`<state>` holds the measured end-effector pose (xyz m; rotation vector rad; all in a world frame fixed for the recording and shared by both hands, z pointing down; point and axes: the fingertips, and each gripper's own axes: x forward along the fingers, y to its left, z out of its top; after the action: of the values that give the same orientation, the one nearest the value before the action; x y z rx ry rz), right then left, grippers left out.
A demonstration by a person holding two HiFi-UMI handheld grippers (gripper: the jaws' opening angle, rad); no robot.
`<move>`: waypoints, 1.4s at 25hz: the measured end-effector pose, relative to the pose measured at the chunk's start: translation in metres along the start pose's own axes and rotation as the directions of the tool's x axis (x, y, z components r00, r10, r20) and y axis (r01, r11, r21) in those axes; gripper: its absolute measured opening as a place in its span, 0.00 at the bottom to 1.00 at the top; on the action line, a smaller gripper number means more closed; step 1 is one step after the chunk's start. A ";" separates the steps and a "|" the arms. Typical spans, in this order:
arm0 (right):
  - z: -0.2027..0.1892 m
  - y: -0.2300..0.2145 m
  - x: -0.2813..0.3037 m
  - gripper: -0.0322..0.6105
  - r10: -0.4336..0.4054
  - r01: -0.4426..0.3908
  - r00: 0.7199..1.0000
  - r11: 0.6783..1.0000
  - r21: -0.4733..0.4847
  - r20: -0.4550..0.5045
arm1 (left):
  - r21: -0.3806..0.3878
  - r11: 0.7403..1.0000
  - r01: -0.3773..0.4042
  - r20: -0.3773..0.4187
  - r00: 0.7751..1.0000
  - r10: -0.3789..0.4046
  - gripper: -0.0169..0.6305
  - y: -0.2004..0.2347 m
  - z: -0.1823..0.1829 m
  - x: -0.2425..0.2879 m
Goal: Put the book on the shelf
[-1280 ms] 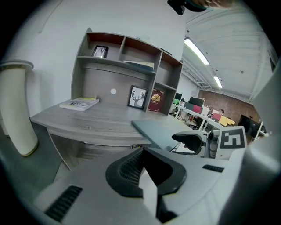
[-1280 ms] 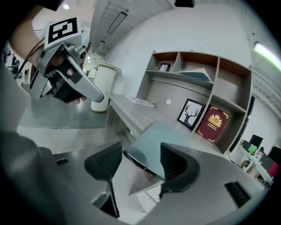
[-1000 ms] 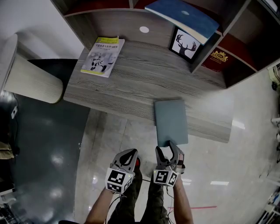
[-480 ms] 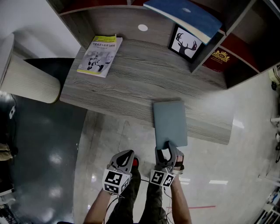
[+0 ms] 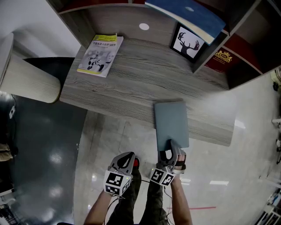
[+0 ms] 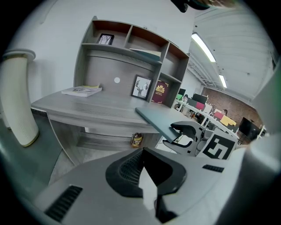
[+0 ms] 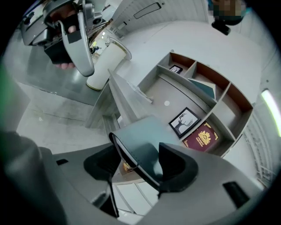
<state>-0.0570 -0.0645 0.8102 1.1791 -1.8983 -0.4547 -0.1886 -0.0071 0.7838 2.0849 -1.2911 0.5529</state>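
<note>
A grey-blue book (image 5: 171, 123) lies flat on the wooden worktop (image 5: 131, 83), at its front right, with its near short end jutting past the front edge toward the person. Its long axis runs from the person toward the back, its far end pointing at the shelf (image 5: 213, 48) that stands along the rear of the worktop.

The right gripper (image 5: 172, 151) is at that overhanging end. Its 2 jaws stand apart, 1 above and 1 below the book's edge, and the right gripper view shows the cover slanting through the gap rather than pinched flat. The left gripper (image 5: 125, 160) hangs beside it over the floor, off the worktop, jaws together on nothing.

The job appears to be at its opening step: the book is reached but not gripped, not lifted, and well apart from the shelf. Left to do, by this reading, are the squeeze, the lift, the carry across the worktop and the placing in a compartment.

A blue book (image 5: 189, 13) already lies in 1 compartment and a red book (image 5: 221, 57) in another; a framed deer picture (image 5: 188, 43) and a yellow booklet (image 5: 100, 55) sit on the worktop.
</note>
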 end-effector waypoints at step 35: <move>0.007 -0.125 -0.066 0.16 0.069 -0.102 0.995 0.812 0.574 0.078 | 0.067 0.998 -0.005 0.138 0.990 -0.004 0.04 -0.081 0.092 -0.059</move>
<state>0.0210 -0.0701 0.6922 1.4616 -2.2053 0.1725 -0.1387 -0.0062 0.6575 2.2115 -1.3677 0.4643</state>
